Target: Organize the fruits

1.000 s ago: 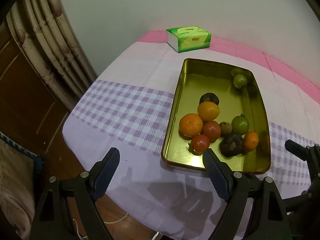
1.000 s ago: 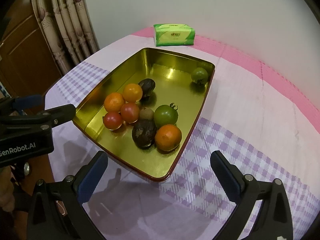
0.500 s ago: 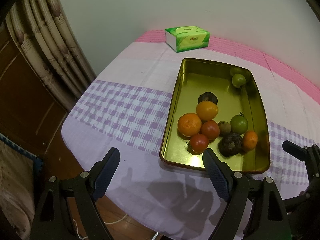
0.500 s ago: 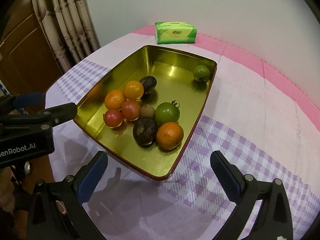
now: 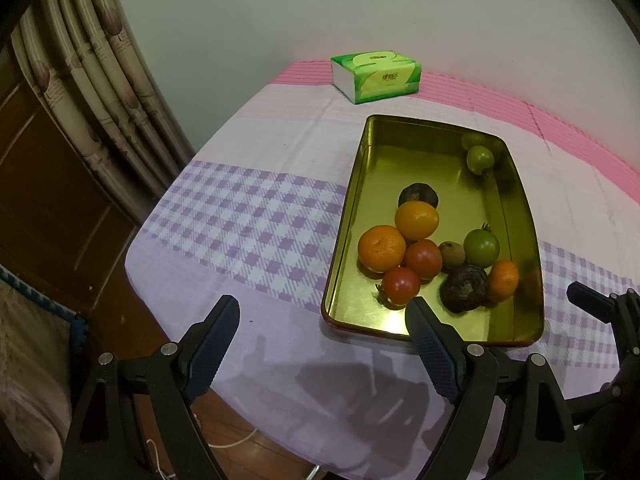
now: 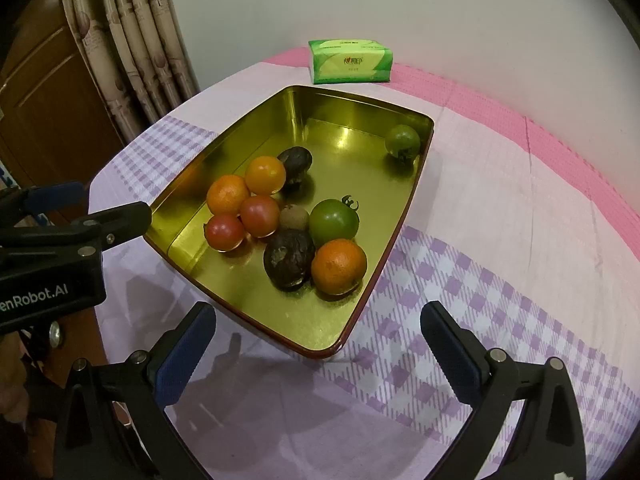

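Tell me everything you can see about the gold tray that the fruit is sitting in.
The gold tray is a shallow rectangular tin with rounded corners, a shiny reflective gold inside and a dark red outer edge. It lies flat on the pink and purple checked tablecloth, in front of a green tissue pack. Nine fruits sit in it: eight clustered toward the near end, one small green fruit alone in a far corner. Neither pair of tongs touches it.

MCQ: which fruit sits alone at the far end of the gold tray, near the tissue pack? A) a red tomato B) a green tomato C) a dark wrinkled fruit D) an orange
B: the green tomato sits alone in the far corner of the gold tray, nearest the tissue pack, while every other fruit is clustered toward the near end.
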`<state>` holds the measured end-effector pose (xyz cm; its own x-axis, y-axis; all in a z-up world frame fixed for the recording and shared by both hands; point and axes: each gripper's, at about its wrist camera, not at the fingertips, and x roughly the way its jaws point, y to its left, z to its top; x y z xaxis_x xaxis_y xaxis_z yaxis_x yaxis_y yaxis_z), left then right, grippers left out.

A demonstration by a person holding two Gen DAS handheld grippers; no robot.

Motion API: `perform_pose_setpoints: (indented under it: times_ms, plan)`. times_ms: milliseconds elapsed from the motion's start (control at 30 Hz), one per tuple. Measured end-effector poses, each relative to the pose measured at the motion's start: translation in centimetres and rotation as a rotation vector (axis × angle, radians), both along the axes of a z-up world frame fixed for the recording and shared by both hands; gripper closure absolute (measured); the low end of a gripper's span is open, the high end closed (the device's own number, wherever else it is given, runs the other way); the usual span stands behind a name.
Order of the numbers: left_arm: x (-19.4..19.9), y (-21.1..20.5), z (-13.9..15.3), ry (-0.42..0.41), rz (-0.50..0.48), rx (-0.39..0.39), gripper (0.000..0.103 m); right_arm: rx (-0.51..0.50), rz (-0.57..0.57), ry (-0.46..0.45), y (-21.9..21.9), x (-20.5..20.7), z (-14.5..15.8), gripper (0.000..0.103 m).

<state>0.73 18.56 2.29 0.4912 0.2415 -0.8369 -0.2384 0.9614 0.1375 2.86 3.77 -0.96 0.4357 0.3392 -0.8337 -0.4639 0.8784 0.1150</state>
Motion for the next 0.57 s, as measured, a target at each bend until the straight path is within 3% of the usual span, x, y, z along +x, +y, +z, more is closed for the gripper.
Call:
perform_pose_setpoints:
  times_ms: [567]
  plan:
    - [0.18, 0.06, -0.09, 0.008, -0.019, -0.014, 0.018, 0.004, 0.002, -0.002, -0.18, 0.10, 0.20, 0.002]
